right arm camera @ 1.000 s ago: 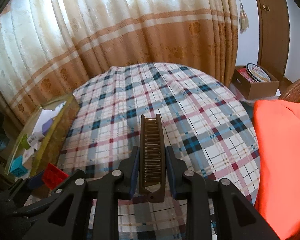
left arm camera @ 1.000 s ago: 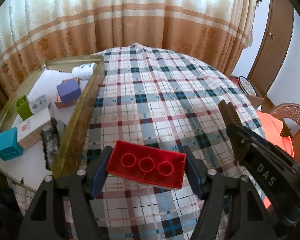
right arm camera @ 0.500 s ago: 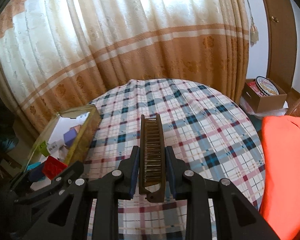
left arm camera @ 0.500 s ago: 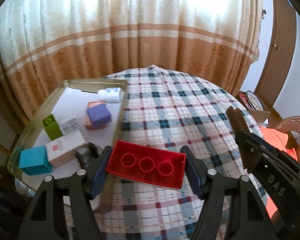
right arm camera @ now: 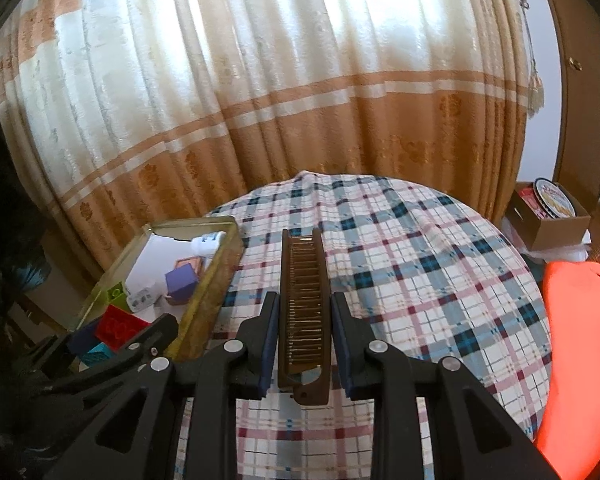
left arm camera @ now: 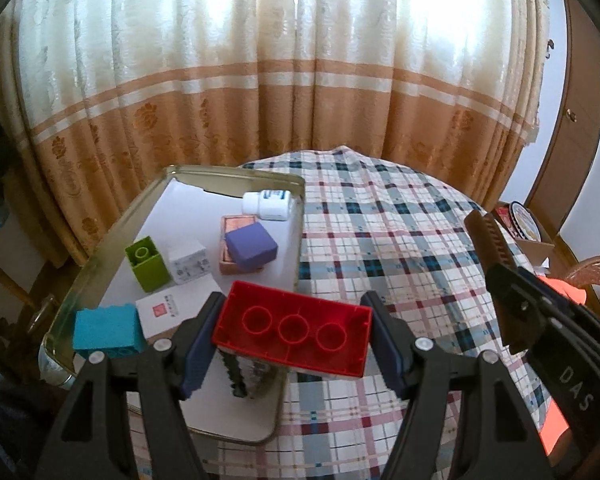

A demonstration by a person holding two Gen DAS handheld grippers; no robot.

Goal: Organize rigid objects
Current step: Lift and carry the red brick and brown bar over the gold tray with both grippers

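The left tool [left arm camera: 292, 336] pinches a red building brick [left arm camera: 293, 330] by its two short ends, hollow underside facing the camera, and holds it above the near right corner of the gold metal tray [left arm camera: 296, 216]. The right tool [right arm camera: 304, 344] is pressed together on a brown folding comb [right arm camera: 305, 316], gripped across its narrow width near the hinged end, with most of its length reaching forward over the plaid-covered surface [right arm camera: 420, 272], well to the right of the tray. In the tray sit a green brick [left arm camera: 147, 264], a blue brick [left arm camera: 108, 332], a purple cube [left arm camera: 251, 246] resting on a small wooden box [left arm camera: 230, 240], a white pill bottle [left arm camera: 268, 205] lying on its side, a white cube [left arm camera: 190, 266], a flat white box [left arm camera: 168, 310] and a dark serrated piece [left arm camera: 236, 376] I cannot identify. The brick looks light, stiff and smooth-walled, so the end-to-end hold suits it, though slick plastic could slip if the grip slackens. The comb seems light and rigid but long, so a hold nearer its middle would steady it; its fine teeth look like the fragile part and are best kept clear of the pads. The bare white patch near the tray's far left corner seems the likeliest room for both.
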